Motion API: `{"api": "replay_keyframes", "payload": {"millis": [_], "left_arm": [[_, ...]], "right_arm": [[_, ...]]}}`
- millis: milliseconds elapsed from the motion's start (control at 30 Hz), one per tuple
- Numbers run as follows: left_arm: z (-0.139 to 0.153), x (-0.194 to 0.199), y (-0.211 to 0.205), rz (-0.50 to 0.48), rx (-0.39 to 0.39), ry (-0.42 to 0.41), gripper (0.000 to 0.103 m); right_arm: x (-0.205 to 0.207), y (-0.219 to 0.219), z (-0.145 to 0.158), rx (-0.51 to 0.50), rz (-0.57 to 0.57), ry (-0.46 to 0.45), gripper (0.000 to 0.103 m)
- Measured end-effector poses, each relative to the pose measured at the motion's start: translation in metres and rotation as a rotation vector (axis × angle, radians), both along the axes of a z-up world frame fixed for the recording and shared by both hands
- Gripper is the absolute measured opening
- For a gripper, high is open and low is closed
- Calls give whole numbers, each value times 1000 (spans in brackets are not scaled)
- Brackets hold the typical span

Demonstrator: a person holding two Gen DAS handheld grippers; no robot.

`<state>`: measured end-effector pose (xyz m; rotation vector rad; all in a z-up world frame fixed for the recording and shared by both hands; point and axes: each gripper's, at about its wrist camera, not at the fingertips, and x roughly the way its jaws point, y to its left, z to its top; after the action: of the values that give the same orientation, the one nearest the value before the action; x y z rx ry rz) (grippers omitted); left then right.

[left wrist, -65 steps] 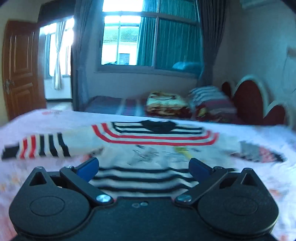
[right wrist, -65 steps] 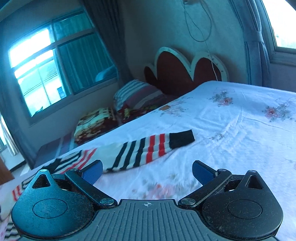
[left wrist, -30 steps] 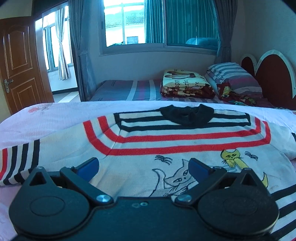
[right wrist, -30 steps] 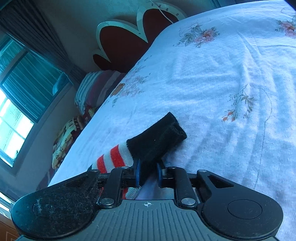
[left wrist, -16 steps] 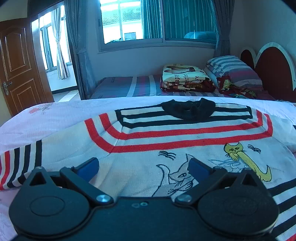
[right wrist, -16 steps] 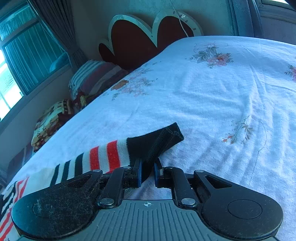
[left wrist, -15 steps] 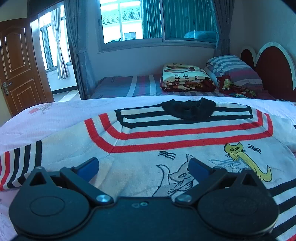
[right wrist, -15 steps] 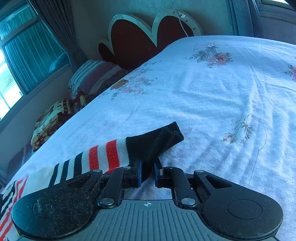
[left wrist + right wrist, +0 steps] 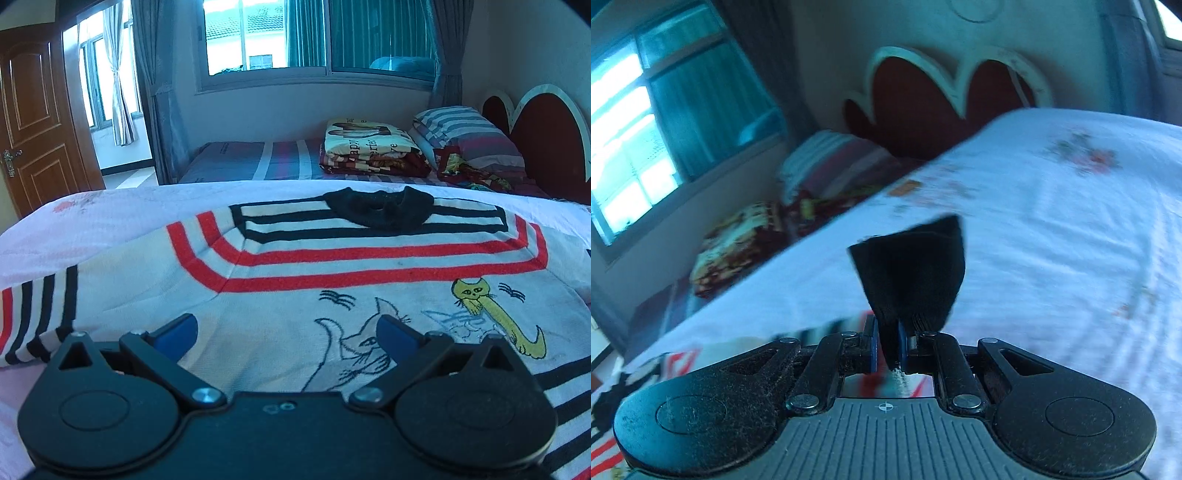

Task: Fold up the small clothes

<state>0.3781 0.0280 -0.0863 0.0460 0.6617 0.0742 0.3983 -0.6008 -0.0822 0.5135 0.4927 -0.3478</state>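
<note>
A small white sweater (image 9: 295,310) with red and black stripes, a black collar (image 9: 380,208) and cat drawings lies flat on the bed. My left gripper (image 9: 286,332) is open and hovers low over the sweater's chest. Its left sleeve (image 9: 37,317) stretches out to the left. My right gripper (image 9: 888,347) is shut on the black cuff (image 9: 912,273) of the other sleeve and holds it lifted above the bed; the striped sleeve trails down to the lower left.
The bed has a white flowered sheet (image 9: 1052,240). A red scalloped headboard (image 9: 945,96) stands at its end. A second bed with folded blankets (image 9: 373,147) and pillows lies beyond. A wooden door (image 9: 33,122) is far left.
My right gripper has lifted the sleeve cuff off the sheet and swung it upward; the view is blurred by motion. My left gripper has barely moved.
</note>
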Motion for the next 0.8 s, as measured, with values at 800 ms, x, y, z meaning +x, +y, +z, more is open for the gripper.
{"api": "replay_keyframes", "payload": {"millis": [800], "left_arm": [[5,-21,115,-1,-129,25,101]], "right_arm": [[92,357,-24,-30,612,53,12]]}}
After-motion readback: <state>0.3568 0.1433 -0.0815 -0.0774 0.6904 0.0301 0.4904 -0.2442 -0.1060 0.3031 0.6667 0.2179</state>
